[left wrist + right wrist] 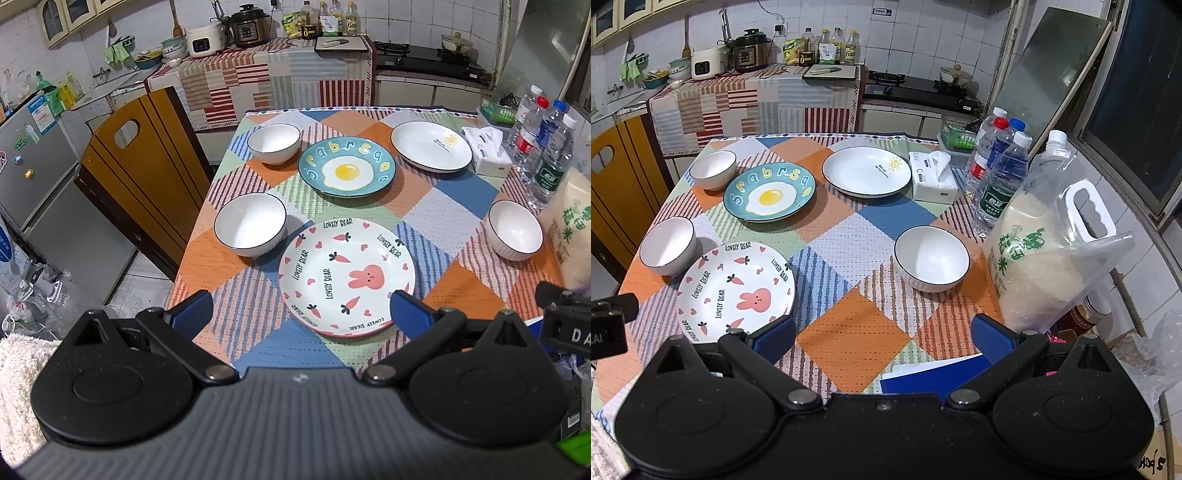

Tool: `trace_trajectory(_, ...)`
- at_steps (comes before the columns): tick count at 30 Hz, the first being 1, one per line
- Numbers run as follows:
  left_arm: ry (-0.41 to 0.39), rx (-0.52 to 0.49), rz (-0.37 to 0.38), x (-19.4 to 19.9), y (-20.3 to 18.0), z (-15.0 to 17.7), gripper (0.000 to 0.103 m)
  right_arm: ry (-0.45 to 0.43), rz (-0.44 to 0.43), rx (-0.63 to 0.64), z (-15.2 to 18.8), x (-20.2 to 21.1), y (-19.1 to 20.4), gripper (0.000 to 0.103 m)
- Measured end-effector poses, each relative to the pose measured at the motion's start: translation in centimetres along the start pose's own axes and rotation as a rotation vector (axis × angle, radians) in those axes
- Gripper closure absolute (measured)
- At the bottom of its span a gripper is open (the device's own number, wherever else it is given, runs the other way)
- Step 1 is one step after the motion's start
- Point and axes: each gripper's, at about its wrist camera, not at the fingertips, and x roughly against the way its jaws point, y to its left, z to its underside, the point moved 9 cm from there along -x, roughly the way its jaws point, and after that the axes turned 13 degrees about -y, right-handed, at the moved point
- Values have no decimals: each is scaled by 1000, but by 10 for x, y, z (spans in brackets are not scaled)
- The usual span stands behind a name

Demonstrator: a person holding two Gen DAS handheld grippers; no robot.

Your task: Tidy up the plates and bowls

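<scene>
Hovering above the near edge of the desk [461,192], both tools empty and spread wide: left tool [299,308] with ribbed blue pads either side of the bunny plate [347,273], not touching it; right tool [882,334] over bare cloth, jaws apart, nothing between. Desk covered in a woven patchwork cloth, orange, blue, green squares with striped patches.

Three plates, all round, glossy ceramic, shallow: bunny plate nearest, white with pink rabbit, carrots, hearts, pink rim; egg plate [347,171] beyond it, teal with a fried-egg print and dark rim; sun plate [430,146] far right, plain white, thin dark rim, small sun mark.

Three bowls, white, glossy, thin dark rim, ribbed outside, all upright and empty: far bowl [274,143] at back left just beside the egg plate; left bowl [250,224] just beside the bunny plate; right bowl [931,258] alone on the right, near the rice bag [1045,258].

Rice bag clear soft plastic with white handle and cap, standing at the right edge. Tissue box [932,177] beside the sun plate, water bottles [1001,173] clustered behind the bag. No dish is stacked.
</scene>
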Motion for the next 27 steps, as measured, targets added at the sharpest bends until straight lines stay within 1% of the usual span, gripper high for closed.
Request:
trace_trajectory(11, 15, 9, 12, -4, 0, 5, 0, -2, 4, 5, 2, -1, -2, 1)
trace_trajectory(27, 1, 13, 15, -3, -1, 1, 0, -15, 9, 18, 0, -2, 0, 1)
